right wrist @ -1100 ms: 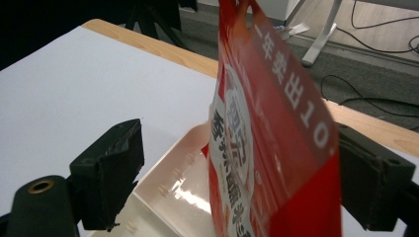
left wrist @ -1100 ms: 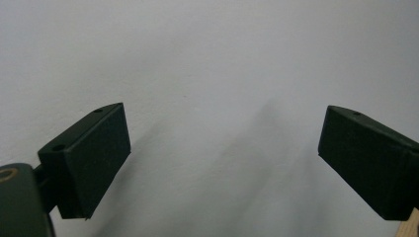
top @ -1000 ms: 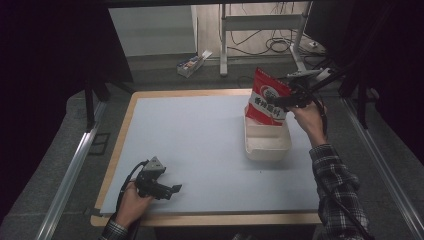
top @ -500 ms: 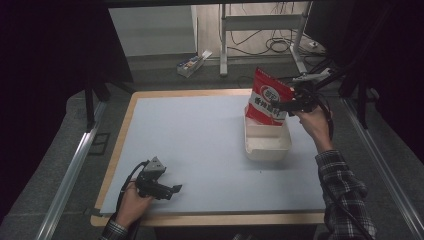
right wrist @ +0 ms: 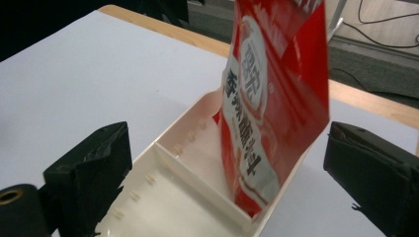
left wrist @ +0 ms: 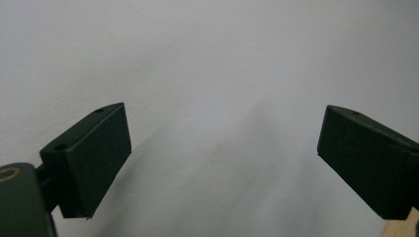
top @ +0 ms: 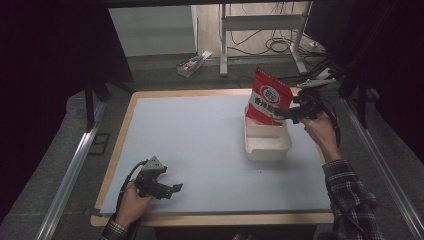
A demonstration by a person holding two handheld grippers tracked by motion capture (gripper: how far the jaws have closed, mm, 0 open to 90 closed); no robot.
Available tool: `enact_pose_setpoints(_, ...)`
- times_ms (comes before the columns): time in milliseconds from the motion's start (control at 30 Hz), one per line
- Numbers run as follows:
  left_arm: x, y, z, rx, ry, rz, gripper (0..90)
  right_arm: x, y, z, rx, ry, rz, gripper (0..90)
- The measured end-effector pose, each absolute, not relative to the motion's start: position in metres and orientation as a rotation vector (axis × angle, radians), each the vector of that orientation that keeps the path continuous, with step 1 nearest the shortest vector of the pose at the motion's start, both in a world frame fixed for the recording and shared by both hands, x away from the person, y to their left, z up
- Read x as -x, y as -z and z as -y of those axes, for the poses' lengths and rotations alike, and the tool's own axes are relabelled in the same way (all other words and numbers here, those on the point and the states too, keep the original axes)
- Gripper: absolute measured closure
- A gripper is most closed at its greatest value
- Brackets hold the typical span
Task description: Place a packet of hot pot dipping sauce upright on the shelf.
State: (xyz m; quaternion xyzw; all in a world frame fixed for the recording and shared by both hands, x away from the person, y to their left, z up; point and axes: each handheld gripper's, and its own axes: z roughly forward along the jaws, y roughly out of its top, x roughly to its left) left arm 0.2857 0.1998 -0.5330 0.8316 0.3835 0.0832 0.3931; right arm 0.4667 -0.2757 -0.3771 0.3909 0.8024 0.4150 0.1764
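Pale blue-grey table mat [top: 200, 145] carries a white plastic two-compartment tray [top: 267, 142] at its 2 o'clock area. Standing upright in the tray's far compartment is a red foil snack bag [top: 267, 97], long axis vertical. The right gripper [top: 290, 114] lies just beside the bag at its 3 o'clock; its jaws have just been opening and stand wide, the bag between them unpressed. The left gripper [top: 172, 189], well apart at 7 o'clock, is spread wide on nothing.
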Motion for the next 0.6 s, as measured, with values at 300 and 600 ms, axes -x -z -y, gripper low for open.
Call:
enact_pose_setpoints(300,-0.285,0.533,-0.199,-2.118,-0.226,-0.962,6.6,-0.450,0.383,0.277,-1.120,-1.196,-2.272,1.4)
enact_pose_setpoints(600,-0.284,0.533,-0.198,-2.123,-0.236,-0.949,6.4,-0.426,0.391,0.271,-1.100,-1.164,-2.285,0.3)
